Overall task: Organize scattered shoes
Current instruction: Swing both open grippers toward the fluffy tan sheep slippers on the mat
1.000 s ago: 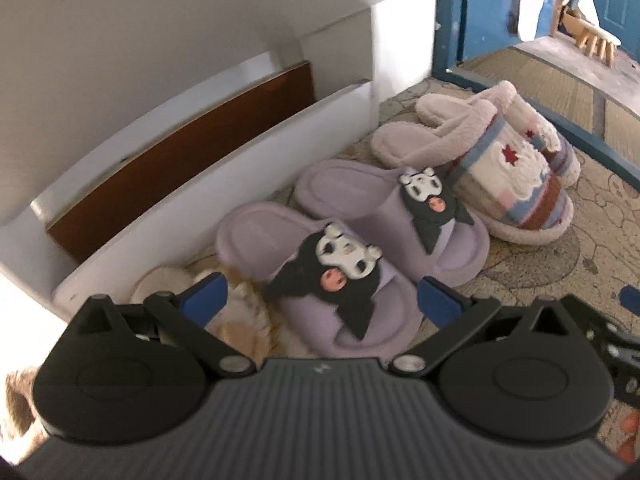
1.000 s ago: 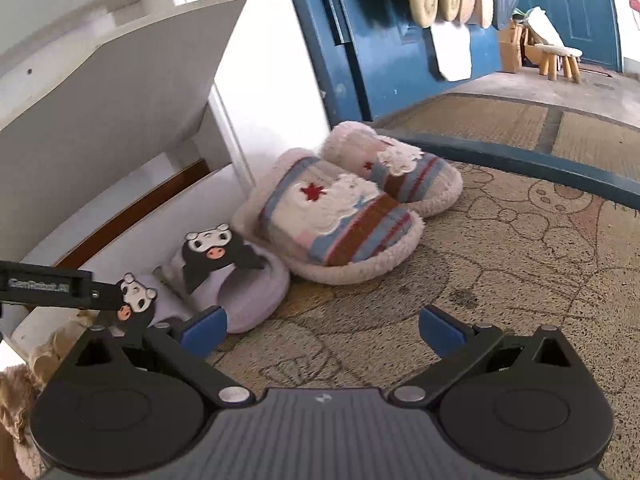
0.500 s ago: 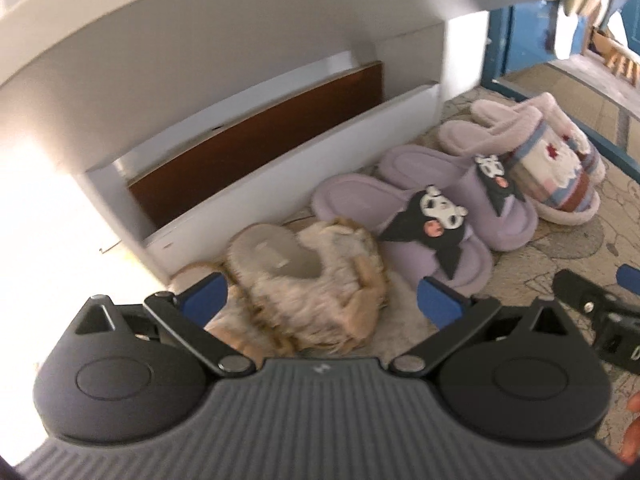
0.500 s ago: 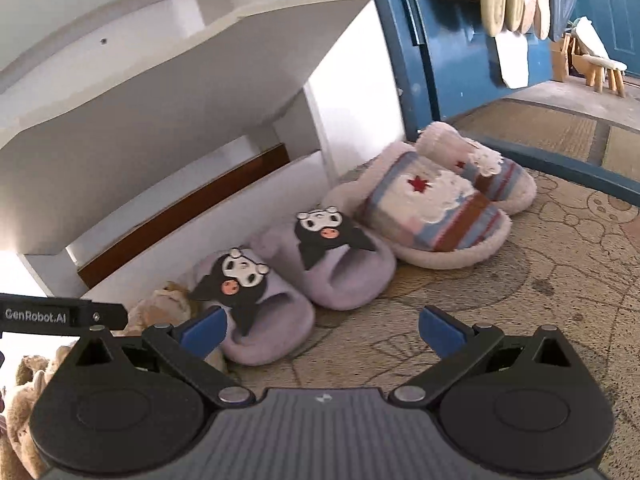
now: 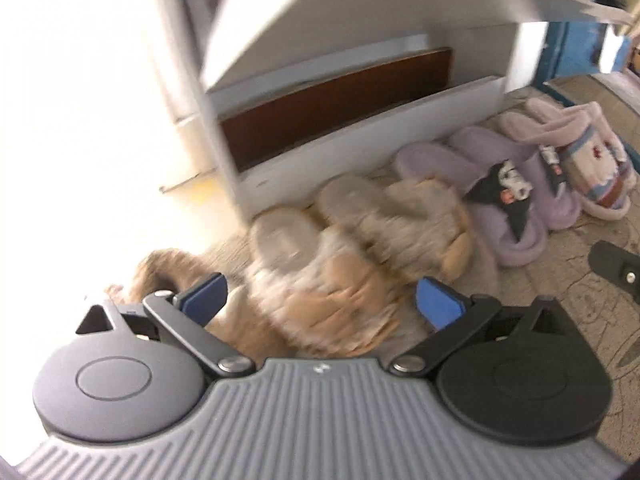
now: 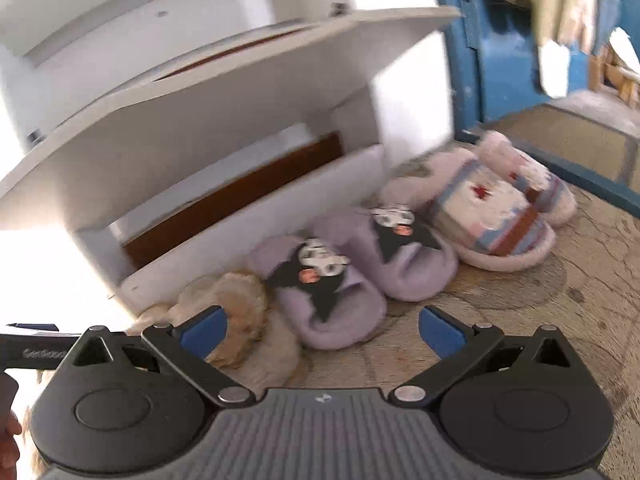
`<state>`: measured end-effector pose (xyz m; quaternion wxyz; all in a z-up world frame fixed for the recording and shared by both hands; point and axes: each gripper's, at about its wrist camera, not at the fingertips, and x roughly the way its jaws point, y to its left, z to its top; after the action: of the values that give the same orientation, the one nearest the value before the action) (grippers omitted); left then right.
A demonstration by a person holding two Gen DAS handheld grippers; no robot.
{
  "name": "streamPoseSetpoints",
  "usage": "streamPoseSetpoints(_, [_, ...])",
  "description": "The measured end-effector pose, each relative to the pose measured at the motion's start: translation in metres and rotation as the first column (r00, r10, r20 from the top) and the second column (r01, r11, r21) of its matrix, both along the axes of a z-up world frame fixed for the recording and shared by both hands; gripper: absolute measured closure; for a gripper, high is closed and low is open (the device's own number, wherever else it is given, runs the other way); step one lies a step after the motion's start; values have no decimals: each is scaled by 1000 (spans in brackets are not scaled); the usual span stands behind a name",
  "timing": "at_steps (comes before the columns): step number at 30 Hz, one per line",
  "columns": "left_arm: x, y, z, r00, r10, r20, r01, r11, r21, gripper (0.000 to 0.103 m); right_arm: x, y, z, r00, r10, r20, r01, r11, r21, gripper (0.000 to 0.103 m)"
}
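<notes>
Both claws stand wide apart and hold nothing. The left claw [image 5: 320, 294] hovers just over the furry slippers [image 5: 360, 248], which lie on the mat before the white shoe rack [image 5: 360, 152], beside the purple slippers [image 5: 516, 200]. The right claw [image 6: 322, 326] is near. The furry slippers look light, soft and squashy; a hold on the firmer sole edge seems best.
</notes>
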<state>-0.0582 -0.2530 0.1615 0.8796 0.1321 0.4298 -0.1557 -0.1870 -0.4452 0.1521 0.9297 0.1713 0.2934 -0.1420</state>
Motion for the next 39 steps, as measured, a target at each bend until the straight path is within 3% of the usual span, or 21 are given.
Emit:
streamPoseSetpoints(3, [3,19,0,998,63,13,-63,998,20,0,6,9,-10,1000,24,6,-24,998,63,1])
streamPoseSetpoints(7, [8,29,4,995,98,-1,-98,995,30,0,6,18,1,999,37,33,-37,999,-10,1])
streamPoseSetpoints(16, [15,43,29,994,100,38,-101,995,26,0,6,17,18,999,22,39,-21,1000,-23,0])
streamPoseSetpoints(20, [23,61,15,994,100,50,-103,993,53,0,9,20,0,1000,11,5,-11,1000,21,0])
streamPoseSetpoints(22, [32,78,5,990,140,3,-140,989,42,0,13,28,-13,999,26,-19,-25,999,42,0])
streamPoseSetpoints(32, [54,124,-20,970,233,-76,-233,972,8,0,39,93,-31,980,190,-57,-191,982,-2,1])
streamPoseSetpoints(39, [48,130,-34,966,228,-124,-234,972,-34,0,38,128,-34,951,304,-48,-306,952,-32,17])
